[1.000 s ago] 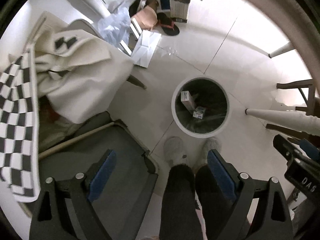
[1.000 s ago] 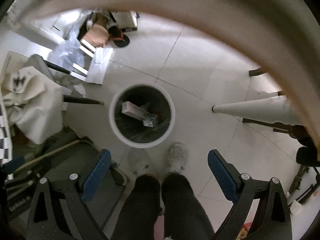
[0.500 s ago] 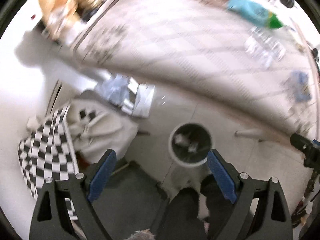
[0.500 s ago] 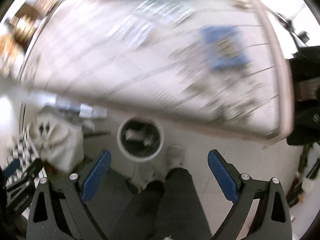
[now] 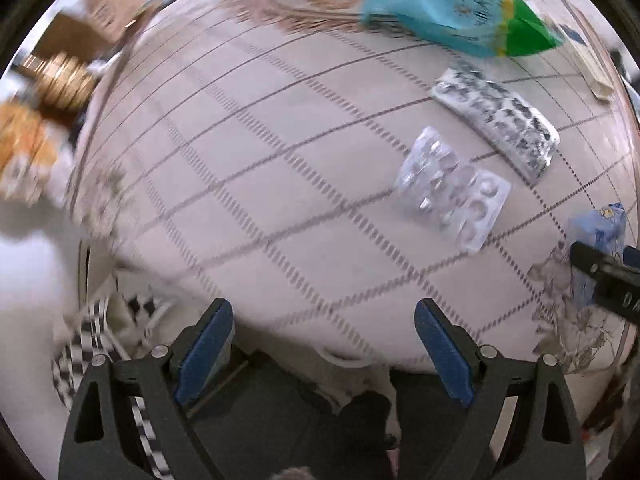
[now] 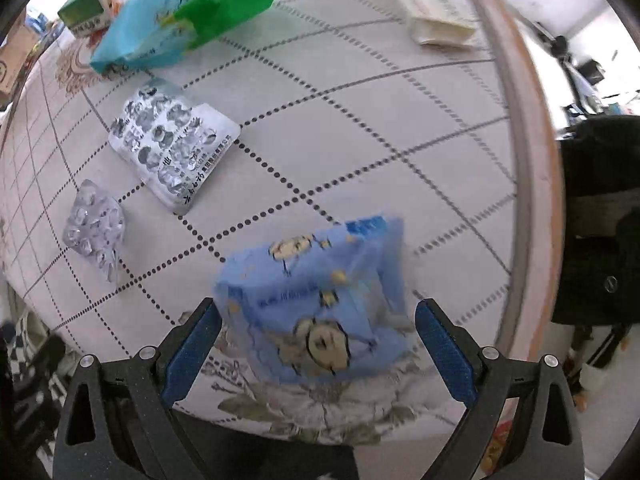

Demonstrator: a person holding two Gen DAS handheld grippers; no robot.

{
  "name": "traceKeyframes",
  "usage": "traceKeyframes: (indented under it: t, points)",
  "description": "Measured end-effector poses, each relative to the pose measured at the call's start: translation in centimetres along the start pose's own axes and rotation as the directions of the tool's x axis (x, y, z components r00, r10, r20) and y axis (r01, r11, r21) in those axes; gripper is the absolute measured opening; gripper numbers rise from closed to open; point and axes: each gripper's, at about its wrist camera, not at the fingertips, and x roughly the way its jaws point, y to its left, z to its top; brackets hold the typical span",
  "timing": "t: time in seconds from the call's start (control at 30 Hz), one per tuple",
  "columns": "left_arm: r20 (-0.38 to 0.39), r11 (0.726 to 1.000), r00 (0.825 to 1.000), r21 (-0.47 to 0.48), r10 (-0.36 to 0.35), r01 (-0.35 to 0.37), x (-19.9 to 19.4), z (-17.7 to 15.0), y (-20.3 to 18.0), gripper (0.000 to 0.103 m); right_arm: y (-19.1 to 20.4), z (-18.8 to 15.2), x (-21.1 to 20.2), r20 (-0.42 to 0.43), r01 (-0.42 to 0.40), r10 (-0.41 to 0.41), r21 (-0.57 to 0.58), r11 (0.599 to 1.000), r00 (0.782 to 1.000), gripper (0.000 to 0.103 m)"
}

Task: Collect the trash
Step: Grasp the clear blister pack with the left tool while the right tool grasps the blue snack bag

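Observation:
A blue tissue packet with cartoon faces (image 6: 320,300) lies near the table's front edge, between the open jaws of my right gripper (image 6: 318,344); whether the pads touch it I cannot tell. It shows at the right edge of the left wrist view (image 5: 600,240). A clear blister pack (image 5: 452,188) (image 6: 94,228) and a printed foil blister pack (image 5: 496,120) (image 6: 176,152) lie on the gridded tablecloth (image 5: 280,160). A teal and green bag (image 5: 460,12) (image 6: 180,20) lies further back. My left gripper (image 5: 324,344) is open and empty over the table's front edge.
A green box (image 6: 84,12) and a white box (image 6: 436,12) lie at the back of the round table (image 6: 516,160). Cardboard and gold items (image 5: 60,80) sit at the left. A checkered cloth (image 5: 80,360) hangs below the table edge.
Both grippers have swung up from the floor bin to the tabletop. The bin has left view. The blue tissue packet now sits between the right fingers.

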Motion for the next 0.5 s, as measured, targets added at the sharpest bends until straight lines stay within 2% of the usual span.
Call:
traceKeyframes:
  t: [0.03, 0.1, 0.13, 0.2, 0.33, 0.5]
  points:
    - [-0.003, 1.0, 1.0, 0.029, -0.011, 0.011, 0.2, 0.8, -0.4, 0.093, 0.1, 0.4, 0.3, -0.009, -0.013, 0.013, -0.019, 1.0, 1.0, 0.073]
    - [-0.02, 0.995, 0.999, 0.092, -0.047, 0.048, 0.7, 2.0, -1.3, 0.093, 0.1, 1.2, 0.4, -0.011, -0.026, 0.026, -0.041, 0.999, 1.0, 0.062]
    - [-0.031, 0.989, 0.997, 0.129, -0.071, 0.075, 0.9, 2.7, -1.8, 0.093, -0.1, 1.4, 0.3, -0.006, -0.031, 0.03, -0.046, 0.998, 1.0, 0.052]
    - [-0.046, 0.976, 0.992, 0.181, -0.116, 0.122, 1.1, 3.7, -2.6, 0.093, -1.3, 1.9, -0.2, 0.004, -0.043, 0.043, -0.037, 0.998, 0.999, 0.044]
    - [-0.105, 0.947, 0.979, 0.256, -0.174, 0.195, 2.1, 5.3, -4.0, 0.093, -4.2, 3.6, -0.5, 0.002, -0.075, 0.075, 0.029, 0.997, 0.997, 0.04]
    - [-0.145, 0.935, 0.975, 0.289, -0.168, 0.204, 3.6, 6.5, -4.6, 0.092, -6.1, 5.8, 0.0, -0.005, -0.075, 0.075, 0.06, 0.995, 0.997, 0.04]
